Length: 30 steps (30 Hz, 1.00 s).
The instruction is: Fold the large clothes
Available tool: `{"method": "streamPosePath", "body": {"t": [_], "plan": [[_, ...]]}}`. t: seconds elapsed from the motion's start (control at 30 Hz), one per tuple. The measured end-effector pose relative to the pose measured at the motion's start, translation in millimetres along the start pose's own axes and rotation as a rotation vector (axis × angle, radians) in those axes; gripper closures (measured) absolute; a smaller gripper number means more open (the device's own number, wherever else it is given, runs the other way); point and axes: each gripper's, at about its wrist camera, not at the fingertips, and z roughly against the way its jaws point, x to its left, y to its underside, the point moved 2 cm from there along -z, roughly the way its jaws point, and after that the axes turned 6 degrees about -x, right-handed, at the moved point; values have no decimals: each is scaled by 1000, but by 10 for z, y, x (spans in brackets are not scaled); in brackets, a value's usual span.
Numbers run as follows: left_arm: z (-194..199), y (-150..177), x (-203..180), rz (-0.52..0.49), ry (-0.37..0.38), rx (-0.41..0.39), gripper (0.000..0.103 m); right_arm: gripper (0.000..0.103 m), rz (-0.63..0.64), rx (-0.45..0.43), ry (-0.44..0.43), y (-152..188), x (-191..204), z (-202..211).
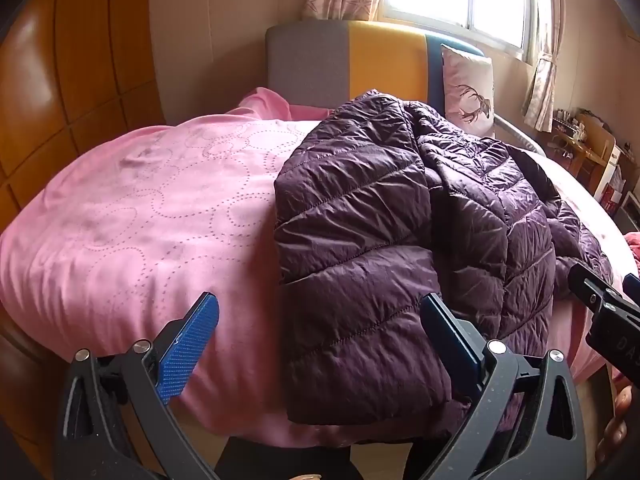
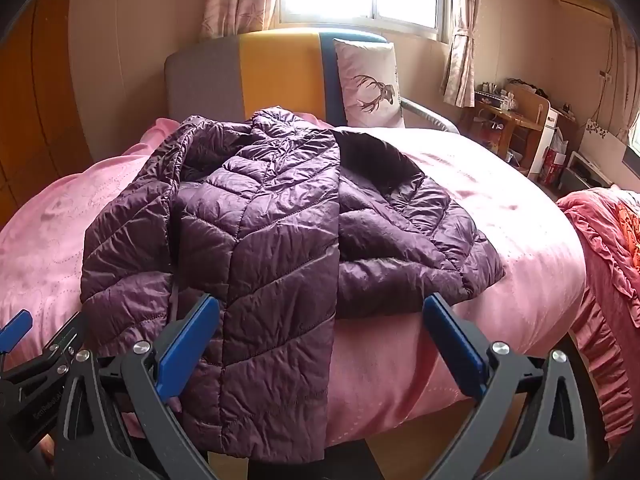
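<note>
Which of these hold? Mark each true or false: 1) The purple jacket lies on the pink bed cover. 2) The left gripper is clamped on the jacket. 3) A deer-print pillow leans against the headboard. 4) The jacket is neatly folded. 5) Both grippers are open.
1) True: the purple jacket lies on the pink bed cover.
2) False: the left gripper is open, holding nothing.
3) True: the deer-print pillow leans on the headboard.
4) False: it lies rumpled, its hem hanging over the bed's edge.
5) True: the right gripper is open too.
</note>
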Motion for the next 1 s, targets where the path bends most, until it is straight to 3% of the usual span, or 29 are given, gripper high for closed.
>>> {"method": "streamPosePath", "body": {"t": [0.3, 1.0], "plan": [[-66, -36, 4, 9, -15, 30, 3, 2, 9, 3, -4, 26, 50, -51], [-21, -4, 5, -4, -2, 15, 3, 2, 16, 17, -23, 26, 64, 10]]}}
